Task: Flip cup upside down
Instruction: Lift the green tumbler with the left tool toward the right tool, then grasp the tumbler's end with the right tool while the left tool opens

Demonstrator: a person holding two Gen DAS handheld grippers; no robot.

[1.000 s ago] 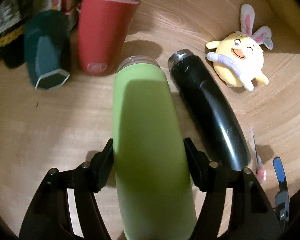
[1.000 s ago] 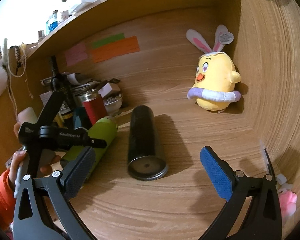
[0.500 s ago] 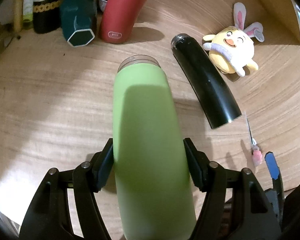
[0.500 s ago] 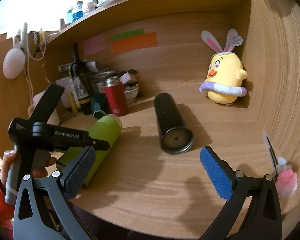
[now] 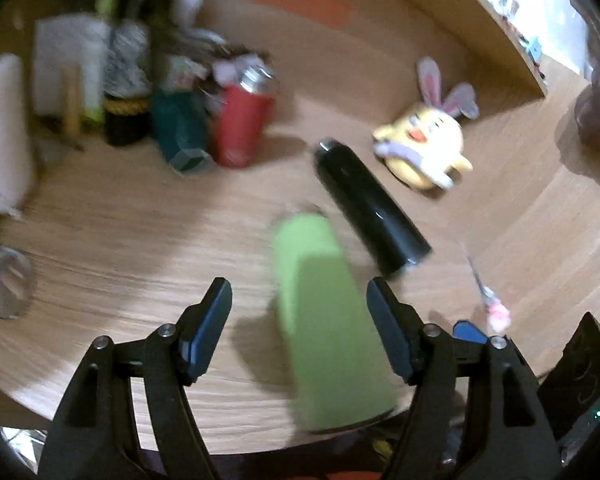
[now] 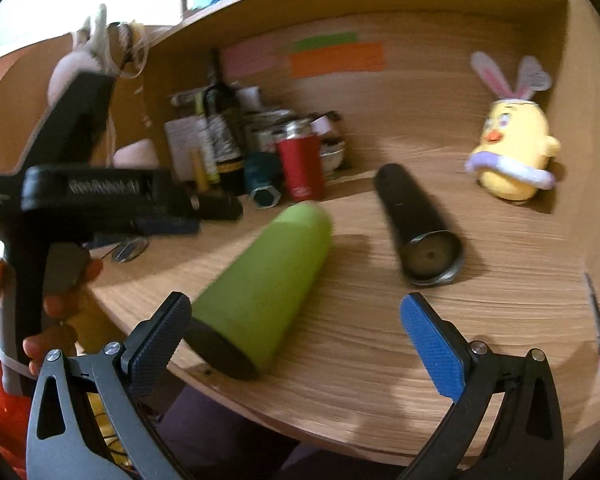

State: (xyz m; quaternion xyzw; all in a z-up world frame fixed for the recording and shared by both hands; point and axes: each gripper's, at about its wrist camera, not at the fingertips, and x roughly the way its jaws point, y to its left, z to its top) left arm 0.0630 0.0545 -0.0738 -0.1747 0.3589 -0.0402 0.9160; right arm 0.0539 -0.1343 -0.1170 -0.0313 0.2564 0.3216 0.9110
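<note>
- Nearest, left wrist view: the left gripper (image 5: 298, 320) stands wide apart, holding nothing; the green cup (image 5: 324, 320) lies on its side between the fingers, clear of both pads, though blur hides the exact gap.
- Right wrist view: the right gripper (image 6: 296, 336) is likewise spread wide and empty, with the green cup (image 6: 266, 284) lying just ahead of its left finger, dark base end toward the camera and near the front edge of the wooden desk (image 6: 360, 360).
- Beyond it, one black bottle (image 6: 416, 220) lies on its side, near the cup but apart from it, base toward the camera.
- Counted at the back left: one red tumbler (image 6: 302, 164) upright and one dark teal cup (image 6: 262, 180) beside it, amid blurred clutter.
- Far right: one yellow plush chick (image 6: 514, 152) with rabbit ears against the side wall.
- Bare desk lies between the green cup and the cluster; walls close the back and right.
</note>
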